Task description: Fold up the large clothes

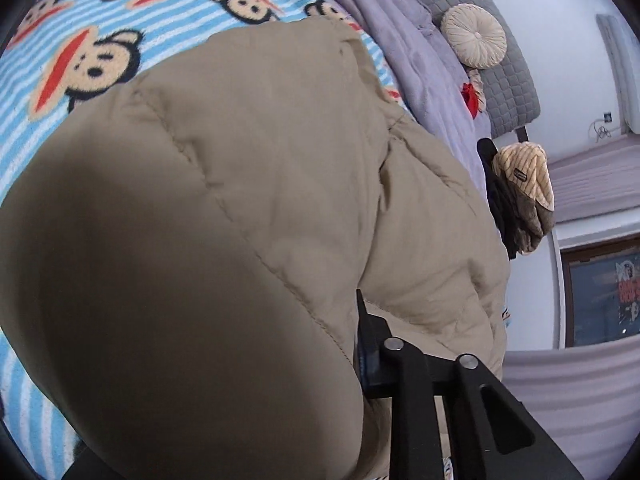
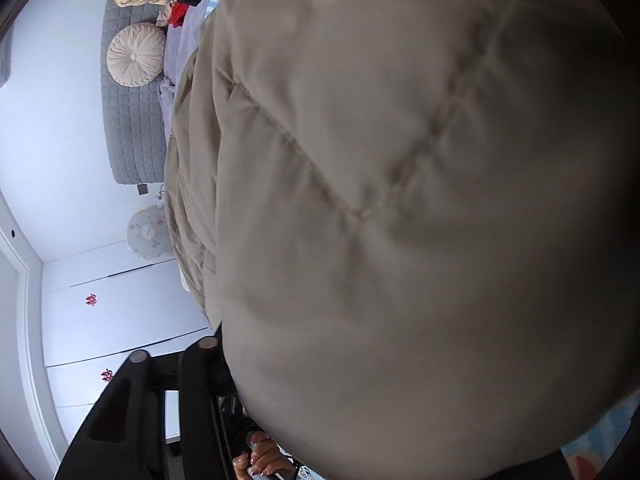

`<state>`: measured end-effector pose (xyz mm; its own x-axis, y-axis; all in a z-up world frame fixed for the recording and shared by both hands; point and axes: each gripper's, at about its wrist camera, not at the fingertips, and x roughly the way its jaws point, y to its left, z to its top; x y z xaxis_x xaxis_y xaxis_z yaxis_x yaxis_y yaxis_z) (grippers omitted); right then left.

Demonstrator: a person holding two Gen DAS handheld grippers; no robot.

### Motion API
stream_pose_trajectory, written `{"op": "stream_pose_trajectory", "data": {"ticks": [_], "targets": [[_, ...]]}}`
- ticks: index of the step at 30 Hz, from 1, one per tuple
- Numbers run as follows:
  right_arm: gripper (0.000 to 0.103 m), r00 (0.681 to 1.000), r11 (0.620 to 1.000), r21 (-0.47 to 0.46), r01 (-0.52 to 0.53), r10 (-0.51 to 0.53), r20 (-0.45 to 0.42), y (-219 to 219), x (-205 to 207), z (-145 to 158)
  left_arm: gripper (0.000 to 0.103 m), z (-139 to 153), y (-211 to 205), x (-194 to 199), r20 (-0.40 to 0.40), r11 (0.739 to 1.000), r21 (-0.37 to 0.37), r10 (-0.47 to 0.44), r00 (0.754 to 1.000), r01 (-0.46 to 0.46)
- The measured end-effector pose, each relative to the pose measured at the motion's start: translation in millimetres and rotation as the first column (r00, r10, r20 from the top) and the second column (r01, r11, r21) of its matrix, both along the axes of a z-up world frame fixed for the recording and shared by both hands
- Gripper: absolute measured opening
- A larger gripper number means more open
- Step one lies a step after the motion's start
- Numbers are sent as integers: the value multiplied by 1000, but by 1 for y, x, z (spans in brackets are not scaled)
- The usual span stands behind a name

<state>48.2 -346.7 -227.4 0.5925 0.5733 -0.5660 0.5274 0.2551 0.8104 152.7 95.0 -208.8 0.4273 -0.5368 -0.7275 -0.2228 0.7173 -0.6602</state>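
While the padded beige coat (image 1: 260,200) fills both wrist views, it is bulked up over the bed, lying on the striped monkey-print blanket (image 1: 100,40). Left tongs (image 1: 362,344): one finger visible against the fabric, the other buried under the puffed panel; they appear to be pinching a fold of the coat, but the contact itself is hidden. Right tongs (image 2: 224,360): tips covered by the coat (image 2: 400,200); cannot tell whether they are spread or pressed together.

Risks, as judgement:
- Slick quilted shell plus thick filling: a shallow pinch could slip out when the fold is carried over.
- Trapped air may spring the fold open.
- Both cameras are blinded by fabric, so edge alignment would be guesswork.
- Blanket could drag along with the coat.

Counts: one coat; one blanket; one round pleated cushion (image 1: 474,36); one grey quilted headboard (image 1: 508,80); one striped garment (image 1: 524,176) hung by the bedside; one hand (image 2: 260,460) seen below the right tongs.
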Motion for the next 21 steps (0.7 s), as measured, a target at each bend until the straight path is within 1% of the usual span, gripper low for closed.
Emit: {"op": "stream_pose_trajectory", "data": {"ticks": [1, 2, 4, 6, 9, 13, 18, 21], "targets": [[38, 1000, 1000, 4, 3, -3, 11, 0, -2, 2, 21, 8, -3, -2, 22, 999, 22, -24, 999, 23], [34, 1000, 1000, 5, 0, -1, 22, 1, -3, 5, 20, 16, -4, -3, 42, 998, 39, -44, 998, 42], [29, 999, 1000, 3, -10, 10, 47, 3, -7, 12, 20, 29, -4, -11, 73, 996, 51, -79, 994, 75], [27, 997, 1000, 0, -26, 26, 70, 3, -13, 21, 20, 42, -2, -21, 94, 993, 58, -108, 990, 103], [27, 995, 998, -9, -65, 65, 78, 4, -26, 33, 20, 56, 1, -41, 101, 987, 70, -154, 983, 147], [27, 993, 995, -11, -103, 104, 61, 8, -53, 43, 20, 65, 8, -81, 73, 978, 63, -205, 976, 200], [27, 990, 990, 8, -139, 139, 16, 20, -108, 44, 20, 57, 26, -146, -3, 973, 21, -228, 974, 228], [27, 990, 989, 49, -141, 142, -14, 28, -145, 37, 20, 50, 35, -181, -45, 971, 24, -237, 970, 239]]}}
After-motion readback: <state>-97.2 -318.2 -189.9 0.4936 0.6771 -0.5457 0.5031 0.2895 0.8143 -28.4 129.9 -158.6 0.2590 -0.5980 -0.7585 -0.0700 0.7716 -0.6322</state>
